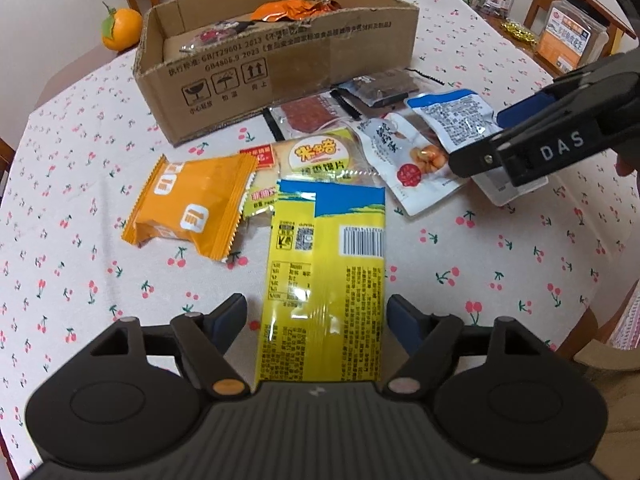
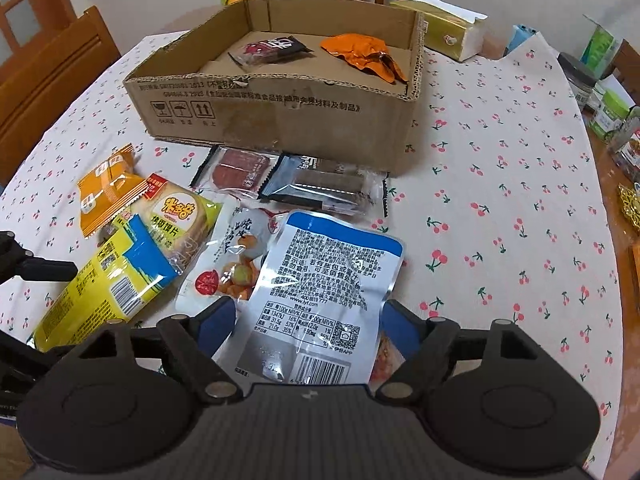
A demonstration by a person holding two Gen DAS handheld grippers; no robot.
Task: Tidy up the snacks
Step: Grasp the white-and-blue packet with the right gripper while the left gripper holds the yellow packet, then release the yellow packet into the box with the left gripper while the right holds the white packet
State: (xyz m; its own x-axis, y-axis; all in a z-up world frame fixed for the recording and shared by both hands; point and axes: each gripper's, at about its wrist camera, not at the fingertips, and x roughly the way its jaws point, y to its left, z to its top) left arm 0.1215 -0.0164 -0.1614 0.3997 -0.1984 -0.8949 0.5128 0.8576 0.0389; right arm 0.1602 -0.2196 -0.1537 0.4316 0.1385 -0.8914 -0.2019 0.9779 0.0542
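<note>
A cardboard box [image 1: 280,80] [image 2: 280,120] stands at the table's far side, holding a dark packet [image 2: 272,50] and an orange packet [image 2: 364,54]. Loose snacks lie in front of it. My left gripper [image 1: 316,320] is open, its jaws on either side of a yellow and blue packet [image 1: 324,280] [image 2: 104,288] without pinching it. My right gripper [image 2: 308,320] is open around the near end of a silver and blue pouch [image 2: 324,280] [image 1: 456,116]. The right gripper also shows in the left wrist view [image 1: 520,148], over that pouch.
An orange wafer packet [image 1: 188,208], a rice cracker pack [image 1: 320,156], a white nut pouch [image 1: 404,160], a red meat packet [image 2: 240,168] and a dark packet [image 2: 324,188] lie on the cherry-print cloth [image 2: 500,220]. An orange fruit [image 1: 120,28], tissue box [image 2: 452,32], jars [image 2: 600,100] and chairs ring the table.
</note>
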